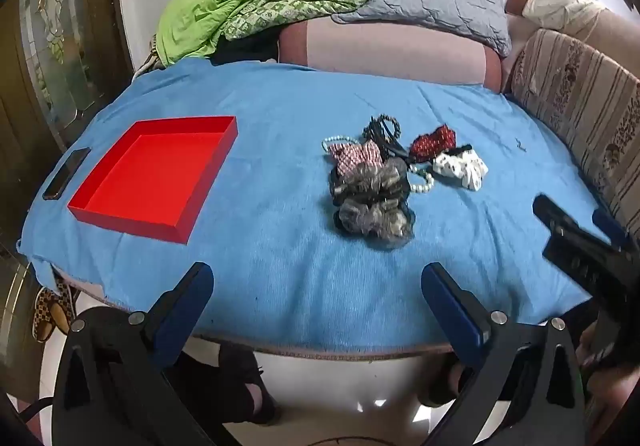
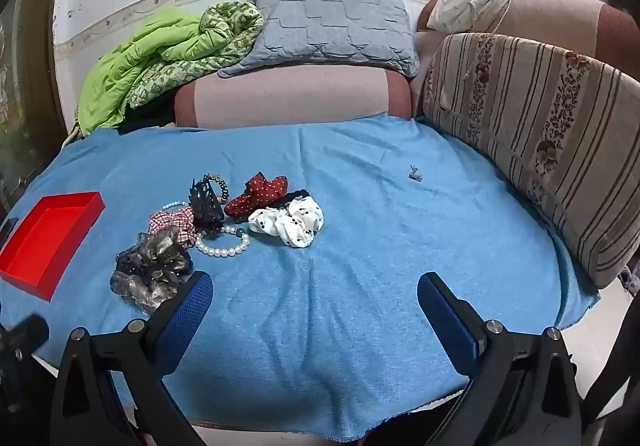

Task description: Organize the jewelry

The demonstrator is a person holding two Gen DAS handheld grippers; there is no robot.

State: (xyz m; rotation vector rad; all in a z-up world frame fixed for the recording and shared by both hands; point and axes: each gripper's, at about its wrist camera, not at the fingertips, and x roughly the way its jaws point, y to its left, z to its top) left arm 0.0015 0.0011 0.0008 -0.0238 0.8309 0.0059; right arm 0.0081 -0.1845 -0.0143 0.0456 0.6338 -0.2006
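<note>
Presently both grippers hover at the near edge of the blue cloth (image 2: 360,246), neither touching anything. The left gripper (image 1: 318,286) has its blue-padded fingers (image 1: 448,298) spread wide with nothing between them; the right gripper (image 2: 314,296) stands equally wide and bare, and its black body shows at the right margin of the left wrist view.

Ahead of the left gripper and slightly to its right lies the jewelry pile, all on the cloth. Nearest is a grey sheer scrunchie (image 1: 372,197), bunched in two lobes. Touching its far side is a pink checked scrunchie (image 1: 358,155), with a black claw clip (image 2: 206,201) against it. A white pearl bracelet (image 2: 224,246) lies just beside the clip, near the grey scrunchie. To the right sits a dark red dotted scrunchie (image 1: 434,141), touching a white scrunchie with black spots (image 1: 462,165). A beaded bracelet (image 2: 218,181) shows behind the clip, partly hidden.

Well apart to the left, a red open tray (image 1: 224,125) rests flat, nothing inside. A dark phone (image 1: 66,173) lies just beside its left wall. A small metallic item (image 2: 416,173), too small to identify, lies alone to the right.

Beyond the cloth: a green quilt (image 2: 152,57), a grey pillow (image 2: 332,21) and a striped cushion (image 2: 540,133).
</note>
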